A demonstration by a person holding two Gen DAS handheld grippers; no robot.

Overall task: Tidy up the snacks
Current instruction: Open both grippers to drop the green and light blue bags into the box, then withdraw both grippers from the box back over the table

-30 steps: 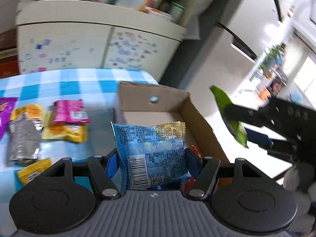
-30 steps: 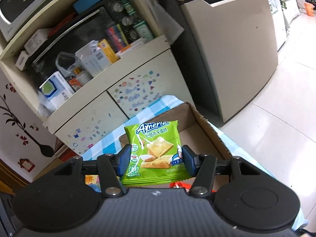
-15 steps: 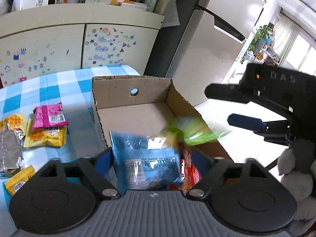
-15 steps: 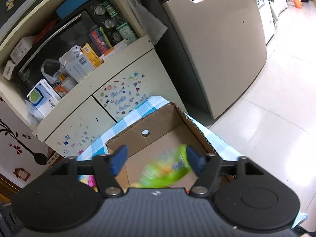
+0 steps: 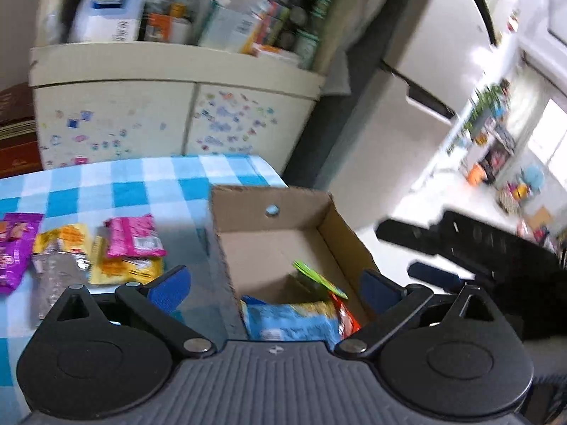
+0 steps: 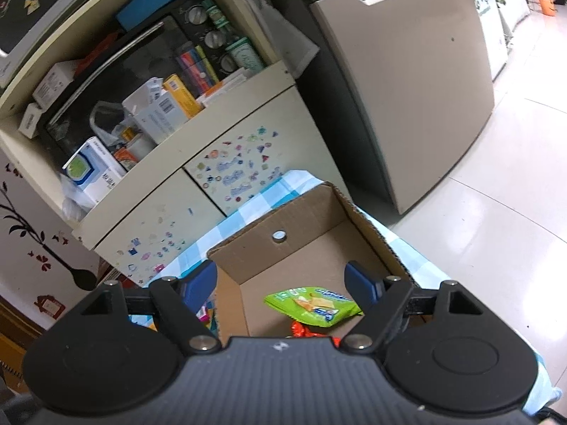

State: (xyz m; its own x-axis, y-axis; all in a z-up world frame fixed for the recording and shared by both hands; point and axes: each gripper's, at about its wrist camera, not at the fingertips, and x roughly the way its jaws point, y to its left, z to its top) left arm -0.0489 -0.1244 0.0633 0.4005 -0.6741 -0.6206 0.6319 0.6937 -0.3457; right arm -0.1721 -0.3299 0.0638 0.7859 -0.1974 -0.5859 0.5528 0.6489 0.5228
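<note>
An open cardboard box [image 5: 244,212] [image 6: 304,212] stands on the blue checked table. Inside lie a blue snack packet [image 5: 290,322], a green cracker packet [image 5: 315,278] [image 6: 312,304] and an orange-red packet [image 5: 345,318] [image 6: 304,329]. My left gripper [image 5: 274,285] is open and empty above the box's near left wall. My right gripper [image 6: 281,281] is open and empty above the box; it also shows in the left wrist view [image 5: 425,251] at the right.
Pink [image 5: 133,237], yellow [image 5: 120,267], silver [image 5: 56,269] and purple [image 5: 14,251] snack packets lie on the table [image 5: 106,184] left of the box. A cream cabinet [image 6: 177,198] with cluttered shelves stands behind. A fridge [image 6: 400,81] and bare floor lie to the right.
Both grippers opened. The blue packet dropped from the left gripper and the green packet from the right gripper; both now lie in the box. The left gripper shifted left.
</note>
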